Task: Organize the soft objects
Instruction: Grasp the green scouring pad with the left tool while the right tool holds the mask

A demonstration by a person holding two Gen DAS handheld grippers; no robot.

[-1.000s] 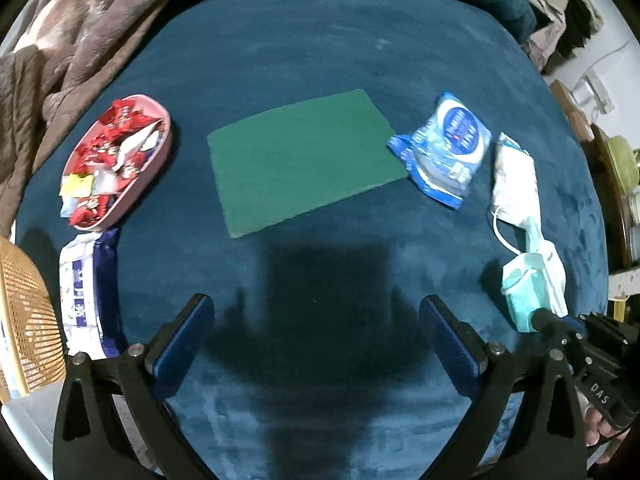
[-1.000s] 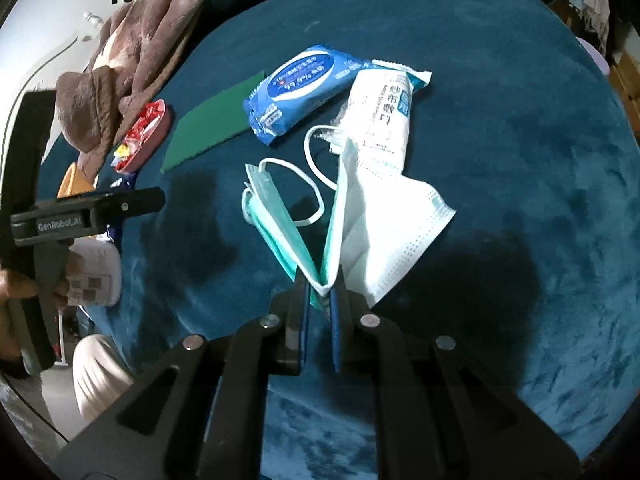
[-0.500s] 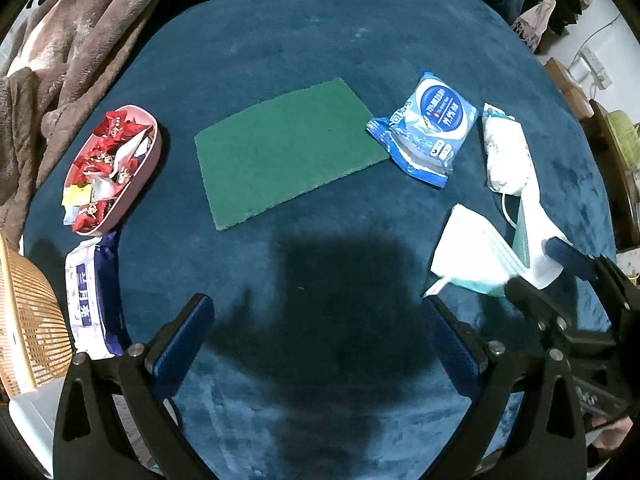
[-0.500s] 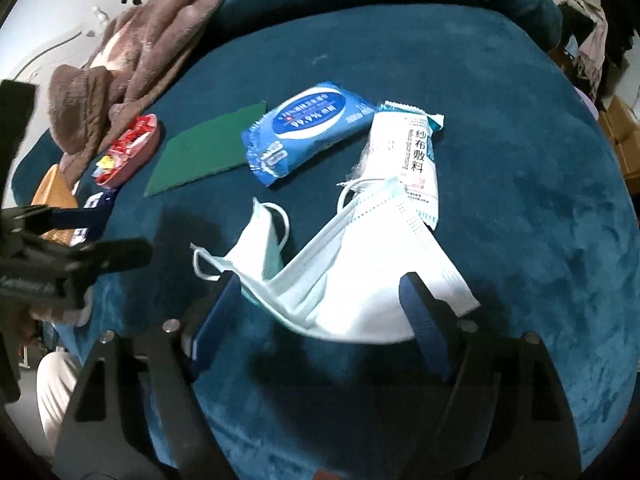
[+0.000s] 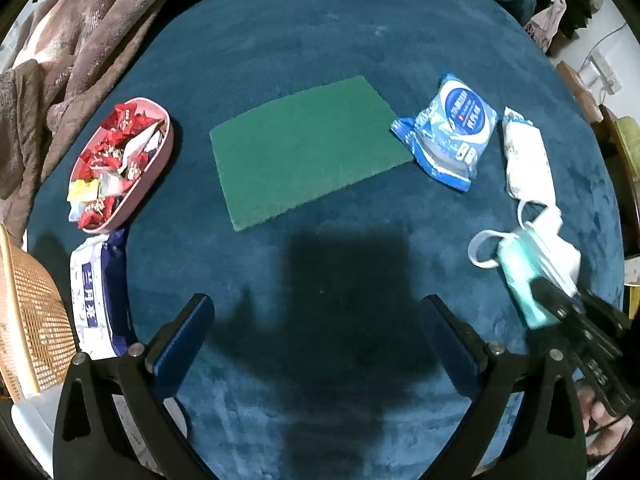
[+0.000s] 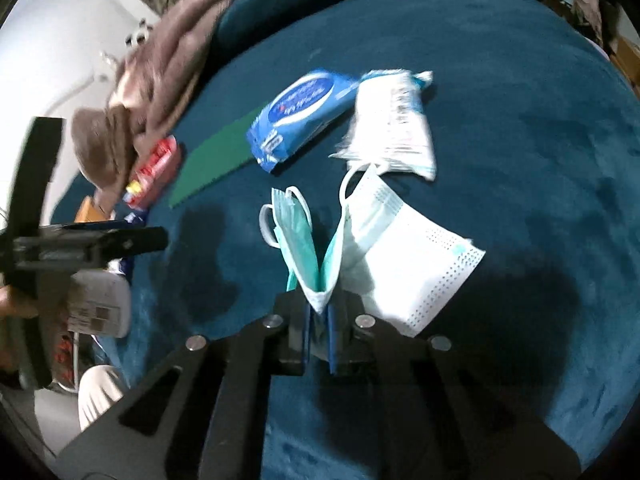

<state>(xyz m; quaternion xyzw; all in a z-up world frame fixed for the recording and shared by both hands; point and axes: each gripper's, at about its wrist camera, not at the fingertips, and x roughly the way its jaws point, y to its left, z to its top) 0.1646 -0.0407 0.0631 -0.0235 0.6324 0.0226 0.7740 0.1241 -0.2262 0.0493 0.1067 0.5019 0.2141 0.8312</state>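
between the right gripper fingers, which have just been closing, a folded edge of the face masks is pinched; the clamped part is hidden by the pads. the masks hang over a blue cushion. the left gripper fingers stand wide apart, gripping nothing. only the left wrist view shows the whole green cloth and pink tray. the gauze pack print is blurred. the wipes pack lies beside it.

home: blanket, candy dish
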